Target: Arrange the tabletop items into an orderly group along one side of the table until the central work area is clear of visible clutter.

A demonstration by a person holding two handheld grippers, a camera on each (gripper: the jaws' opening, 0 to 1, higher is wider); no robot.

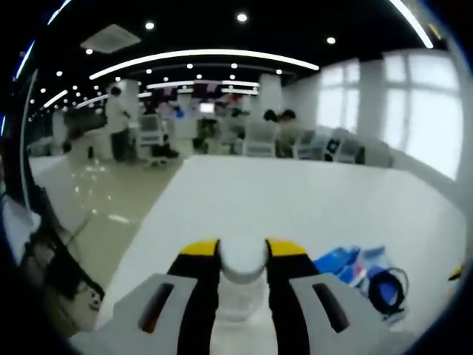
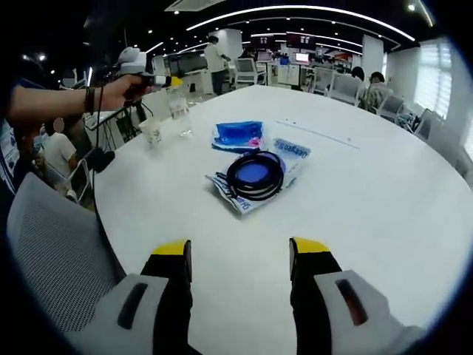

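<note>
My left gripper [image 1: 243, 248] is shut on a clear plastic cup [image 1: 242, 277], whose pale rounded top shows between the yellow-tipped jaws. In the right gripper view a hand holds that left gripper [image 2: 168, 81] at the far left edge of the white round table [image 2: 369, 185], with the clear cup [image 2: 179, 115] under it and a small paper cup [image 2: 151, 132] beside it. Blue packets [image 2: 238, 135] and a black coiled cable [image 2: 255, 175] lie mid-table on a printed bag. My right gripper [image 2: 242, 251] is open over bare tabletop, well short of the cable.
A grey mesh chair [image 2: 52, 244] stands close to the table's near left edge. In the left gripper view the blue packets [image 1: 346, 262] and cable [image 1: 386, 288] lie to the right. Office chairs and people [image 1: 117, 122] fill the background beyond the table [image 1: 295, 192].
</note>
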